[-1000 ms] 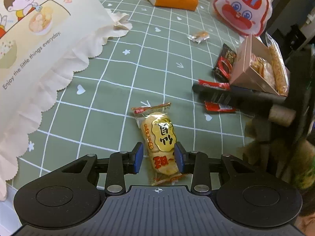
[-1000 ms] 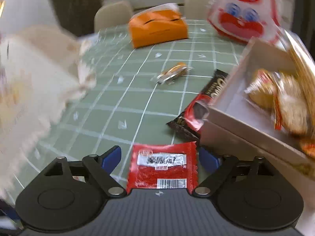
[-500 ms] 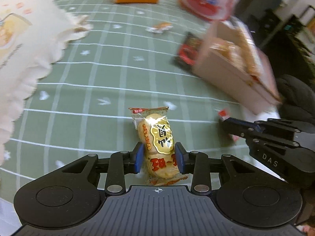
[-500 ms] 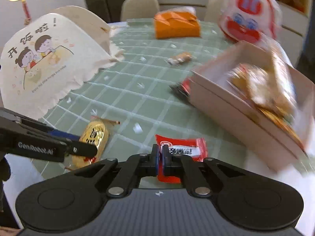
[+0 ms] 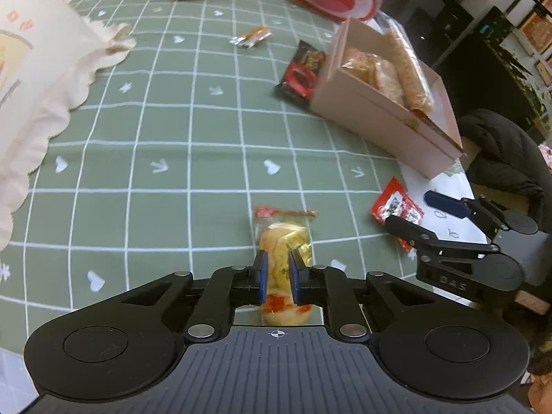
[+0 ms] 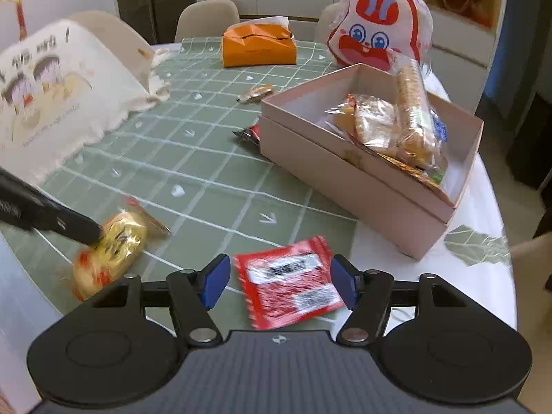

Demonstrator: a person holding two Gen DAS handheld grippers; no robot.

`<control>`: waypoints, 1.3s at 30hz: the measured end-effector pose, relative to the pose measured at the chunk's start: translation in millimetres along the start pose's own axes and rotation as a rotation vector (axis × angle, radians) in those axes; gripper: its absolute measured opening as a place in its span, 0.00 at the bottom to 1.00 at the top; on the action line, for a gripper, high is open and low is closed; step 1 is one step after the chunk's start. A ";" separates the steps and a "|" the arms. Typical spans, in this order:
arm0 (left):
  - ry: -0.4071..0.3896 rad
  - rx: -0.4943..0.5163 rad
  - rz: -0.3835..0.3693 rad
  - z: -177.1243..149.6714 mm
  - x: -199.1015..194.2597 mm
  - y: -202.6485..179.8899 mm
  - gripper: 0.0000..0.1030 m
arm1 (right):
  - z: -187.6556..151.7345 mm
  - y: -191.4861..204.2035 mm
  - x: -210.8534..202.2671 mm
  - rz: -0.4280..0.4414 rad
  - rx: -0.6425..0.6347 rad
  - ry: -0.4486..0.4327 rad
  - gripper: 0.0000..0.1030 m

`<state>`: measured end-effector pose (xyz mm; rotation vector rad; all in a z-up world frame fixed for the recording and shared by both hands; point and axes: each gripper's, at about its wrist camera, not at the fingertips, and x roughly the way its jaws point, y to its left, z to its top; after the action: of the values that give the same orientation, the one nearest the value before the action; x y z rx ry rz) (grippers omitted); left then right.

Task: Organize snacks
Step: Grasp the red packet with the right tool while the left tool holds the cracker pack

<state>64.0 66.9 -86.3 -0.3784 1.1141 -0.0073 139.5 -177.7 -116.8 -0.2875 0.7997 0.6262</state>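
My left gripper (image 5: 277,277) is shut on a yellow rice-cracker packet (image 5: 283,241) near the table's front edge; the packet also shows in the right wrist view (image 6: 114,245). My right gripper (image 6: 279,281) is open, its fingers either side of a red snack packet (image 6: 291,283) lying on the table; that packet shows in the left wrist view (image 5: 396,207). A pink open box (image 6: 345,176) holding several wrapped snacks stands to the right, also in the left wrist view (image 5: 383,117).
A black-and-red packet (image 5: 302,72) lies against the box's left side. A small wrapped candy (image 5: 250,37), an orange tissue box (image 6: 258,48), a rabbit-face bag (image 6: 376,31) and a large cream cartoon bag (image 6: 58,93) stand on the green checked cloth (image 5: 172,131).
My left gripper closed tighter on the yellow packet. My right gripper, shut on the red packet half a second ago, has opened; the packet now lies between its fingers.
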 end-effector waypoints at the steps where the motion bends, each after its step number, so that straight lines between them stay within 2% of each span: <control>1: 0.003 -0.002 0.001 -0.9 0.0 1.0 0.15 | -2.5 -0.5 3.5 -0.034 -0.025 -0.001 0.67; 2: 0.006 -0.001 0.002 -1.5 0.7 0.8 0.15 | -4.8 -2.1 8.1 -0.077 -0.048 0.000 0.68; 4: 0.020 -0.001 -0.001 -3.1 4.1 -0.4 0.15 | -7.5 -10.1 11.9 -0.086 -0.047 -0.019 0.80; 6: 0.041 0.019 -0.011 -4.5 7.2 -5.6 0.17 | -5.5 -21.2 14.3 -0.027 -0.004 0.004 0.81; 7: 0.046 0.036 -0.004 -5.2 7.7 -9.0 0.17 | -3.2 -25.9 16.4 0.042 0.018 0.037 0.81; 8: 0.046 0.055 0.010 -5.7 7.9 -12.8 0.18 | -2.1 -29.5 19.9 0.132 0.035 0.078 0.87; 9: 0.046 0.078 0.029 -6.2 8.6 -16.6 0.18 | -2.8 -29.1 18.7 0.165 0.039 0.074 0.88; 10: 0.054 0.109 0.064 -6.5 10.5 -21.1 0.19 | -3.8 -26.6 18.1 0.183 0.038 0.074 0.90; 11: 0.059 0.133 0.087 -7.7 12.5 -24.6 0.27 | -4.7 -20.2 18.4 0.159 0.010 0.071 0.90; 12: 0.055 0.152 0.102 -8.4 13.0 -27.5 0.30 | -5.7 -12.5 19.3 0.127 -0.033 0.067 0.90; 13: 0.056 0.168 0.118 -8.6 12.7 -30.4 0.30 | -7.1 -5.6 19.2 0.094 -0.067 0.055 0.85; 14: 0.060 0.178 0.122 -9.0 12.2 -32.1 0.30 | -7.3 -3.2 17.2 0.103 -0.068 0.045 0.69; 15: 0.069 0.179 0.117 -9.6 12.1 -32.9 0.30 | -6.9 -1.4 13.3 0.108 -0.073 0.038 0.61; 16: 0.078 0.176 0.109 -10.7 12.5 -32.7 0.30 | -5.8 1.4 10.4 0.116 -0.091 0.044 0.41; 18: 0.082 0.172 0.097 -11.3 14.2 -34.4 0.30 | -5.7 6.4 3.2 0.123 -0.122 0.046 0.18; 19: 0.086 0.169 0.092 -10.7 15.4 -35.6 0.30 | -5.3 7.7 1.8 0.117 -0.134 0.047 0.12; 21: 0.095 0.168 0.094 -9.5 20.3 -38.8 0.38 | -3.7 9.9 -1.3 0.098 -0.147 0.042 0.11; 22: 0.098 0.171 0.098 -8.8 23.5 -41.0 0.38 | -2.9 10.7 -2.1 0.091 -0.151 0.045 0.09; 24: 0.097 0.169 0.106 -7.0 27.6 -43.6 0.43 | -0.2 9.0 -5.1 0.101 -0.148 0.059 0.09; 25: 0.099 0.161 0.112 -6.2 29.8 -43.6 0.42 | 2.4 6.4 -6.7 0.120 -0.130 0.064 0.10; 27: 0.096 0.144 0.112 -5.5 34.2 -41.7 0.41 | 6.4 1.5 -12.7 0.136 -0.077 0.056 0.21; 29: 0.080 0.130 0.103 -6.8 33.8 -39.1 0.40 | 10.7 -1.5 -14.0 0.117 -0.004 0.031 0.63; 30: 0.074 0.121 0.095 -7.5 32.2 -37.4 0.38 | 12.3 -1.8 -12.1 0.102 0.045 0.022 0.67; 35: 0.057 0.063 0.097 -10.0 19.6 -18.0 0.38 | 19.7 17.2 21.4 0.065 0.213 0.070 0.68; 37: 0.052 0.040 0.092 -10.5 14.4 -9.8 0.38 | 23.9 30.1 37.1 0.019 0.211 0.084 0.69; 39: 0.046 0.028 0.084 -12.0 8.5 -3.8 0.38 | 28.0 45.6 48.7 -0.061 0.137 0.064 0.65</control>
<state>58.0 58.2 -97.1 -0.3079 1.1731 0.0427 153.2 -108.9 -134.5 -0.2068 0.8877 0.5046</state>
